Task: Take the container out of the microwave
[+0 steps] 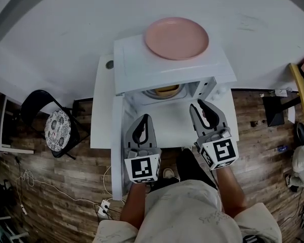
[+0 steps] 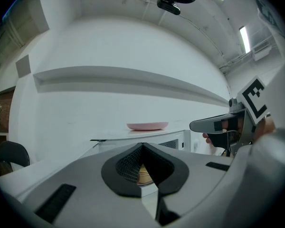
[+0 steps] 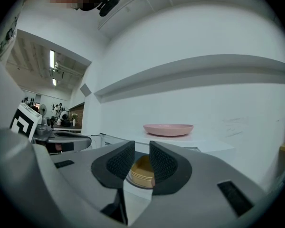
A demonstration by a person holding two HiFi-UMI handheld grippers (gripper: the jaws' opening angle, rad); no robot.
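Observation:
The white microwave (image 1: 142, 70) stands open, its door (image 1: 117, 146) swung out to the left. Inside sits a yellow container (image 1: 167, 90) on the glass turntable, seen past the jaws in the left gripper view (image 2: 144, 175) and the right gripper view (image 3: 140, 171). A pink plate (image 1: 176, 37) lies on the microwave's top. My left gripper (image 1: 144, 118) hangs in front of the opening with its pads touching at the tips (image 2: 142, 146) and nothing between them. My right gripper (image 1: 200, 105) is close to the opening's right side, jaws apart (image 3: 141, 146) and empty, short of the container.
The microwave rests on a white table (image 1: 102, 115) against a white wall. A black chair (image 1: 58, 128) with a patterned cushion stands to the left. A power strip (image 1: 104, 205) and cables lie on the wooden floor. Shelving with clutter (image 1: 301, 85) stands at right.

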